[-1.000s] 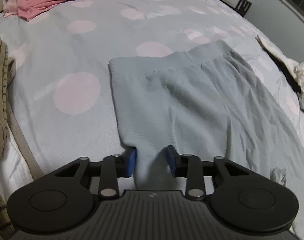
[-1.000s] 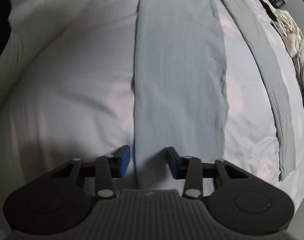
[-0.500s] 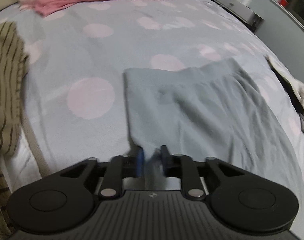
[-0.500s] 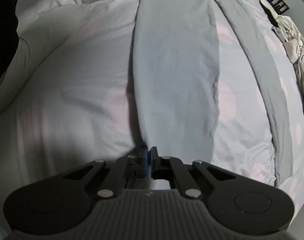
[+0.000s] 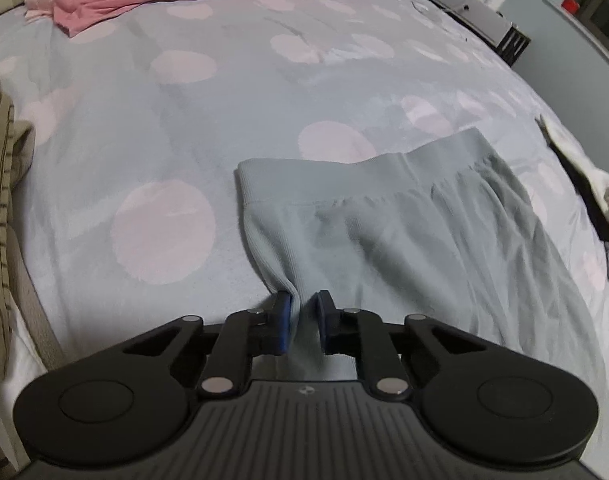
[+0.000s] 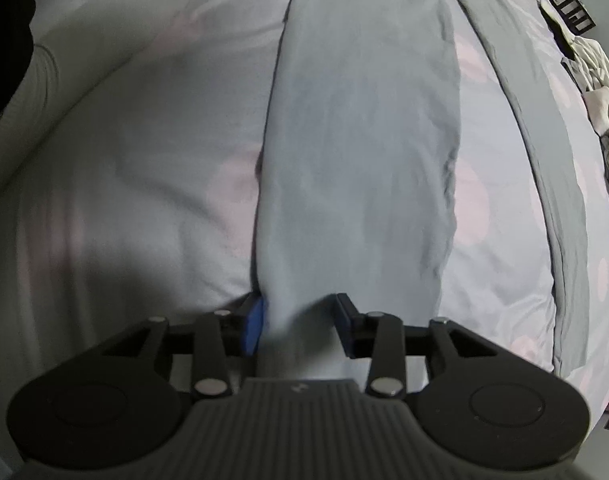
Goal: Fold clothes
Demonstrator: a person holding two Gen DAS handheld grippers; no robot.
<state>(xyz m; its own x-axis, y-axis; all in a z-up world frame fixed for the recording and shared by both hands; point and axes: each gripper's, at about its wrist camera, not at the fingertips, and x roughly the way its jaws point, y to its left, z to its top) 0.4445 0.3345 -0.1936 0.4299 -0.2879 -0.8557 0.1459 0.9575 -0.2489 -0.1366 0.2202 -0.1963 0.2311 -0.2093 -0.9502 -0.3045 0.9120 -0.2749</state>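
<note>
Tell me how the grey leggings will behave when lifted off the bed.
The grey leggings look thin and floppy; fabric bunches between the left claw, so they will probably drape and sag. In the right claw view, the long legs would likely trail. Probably light.
</note>
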